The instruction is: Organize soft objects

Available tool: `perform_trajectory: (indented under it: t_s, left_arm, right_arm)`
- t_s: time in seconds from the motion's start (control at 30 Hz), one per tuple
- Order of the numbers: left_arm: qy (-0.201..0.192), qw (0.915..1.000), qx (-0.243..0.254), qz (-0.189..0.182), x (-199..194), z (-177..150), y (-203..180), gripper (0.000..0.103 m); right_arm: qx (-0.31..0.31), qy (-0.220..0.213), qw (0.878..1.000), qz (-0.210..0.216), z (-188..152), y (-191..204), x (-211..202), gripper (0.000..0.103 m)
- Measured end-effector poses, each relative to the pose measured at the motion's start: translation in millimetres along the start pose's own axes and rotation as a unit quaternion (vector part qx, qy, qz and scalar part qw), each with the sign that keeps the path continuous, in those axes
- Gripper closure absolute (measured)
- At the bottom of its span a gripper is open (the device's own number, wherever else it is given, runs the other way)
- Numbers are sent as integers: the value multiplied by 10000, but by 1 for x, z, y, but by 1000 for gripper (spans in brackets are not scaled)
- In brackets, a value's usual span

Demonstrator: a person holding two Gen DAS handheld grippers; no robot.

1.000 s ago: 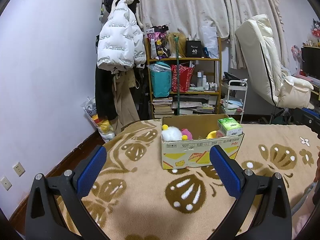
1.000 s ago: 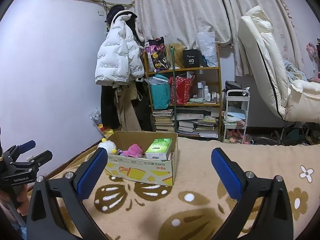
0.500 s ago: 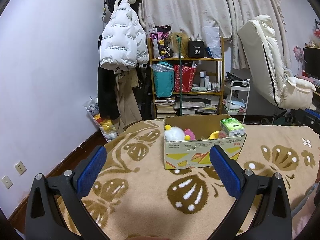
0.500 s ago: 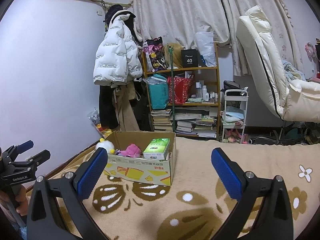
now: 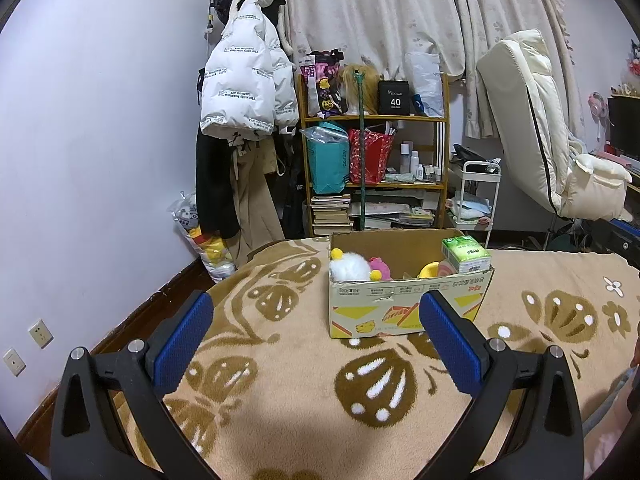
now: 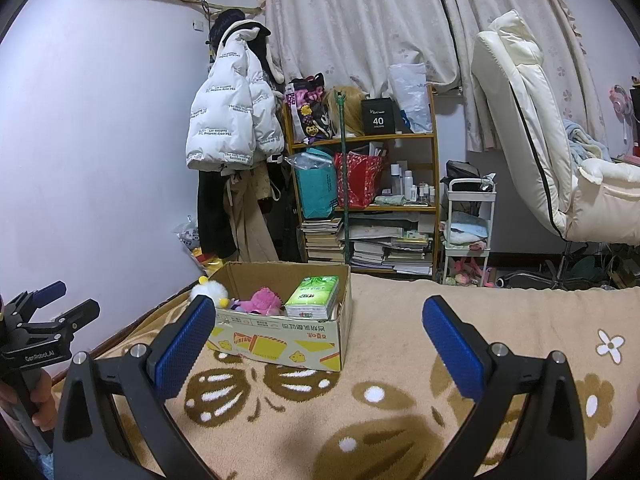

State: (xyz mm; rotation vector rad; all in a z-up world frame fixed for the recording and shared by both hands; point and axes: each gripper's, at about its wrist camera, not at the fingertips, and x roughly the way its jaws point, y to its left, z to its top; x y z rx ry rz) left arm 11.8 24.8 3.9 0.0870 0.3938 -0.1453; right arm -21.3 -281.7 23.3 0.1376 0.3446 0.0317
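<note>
- The left gripper (image 5: 316, 320) is spread wide and holds nothing; its blue pads (image 5: 182, 336) stand well apart above the brown patterned blanket (image 5: 280, 380).
- The right gripper (image 6: 316, 324) is also spread wide and empty, above the same blanket.
- The cardboard box (image 5: 408, 312) stands on the blanket in front of both grippers, apart from them, with its top open.
- Inside the box, the white fluffy toy (image 5: 350, 267) lies in the left corner, with the pink plush (image 5: 380, 268) just beside it.
- The yellow soft toy (image 5: 430, 270) lies more to the right, near the green tissue pack (image 5: 466, 254), which leans at the right wall of the box.
- In the right wrist view, the left gripper appears at the left edge, and a hand (image 6: 34, 400) grips its handle.
- Behind the bed there are a wooden shelf (image 5: 372, 152) full of things, a white jacket (image 5: 244, 88) hanging on the wall, and a cream chair (image 5: 536, 128).
</note>
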Motion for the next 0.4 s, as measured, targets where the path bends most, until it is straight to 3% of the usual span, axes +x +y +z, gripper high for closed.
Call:
perform_trajectory:
  t_s: [0.4]
  left_arm:
    - [42, 10000, -2, -30, 1, 0, 0, 1]
  right_arm:
    - [-15, 0, 10000, -5, 1, 0, 0, 0]
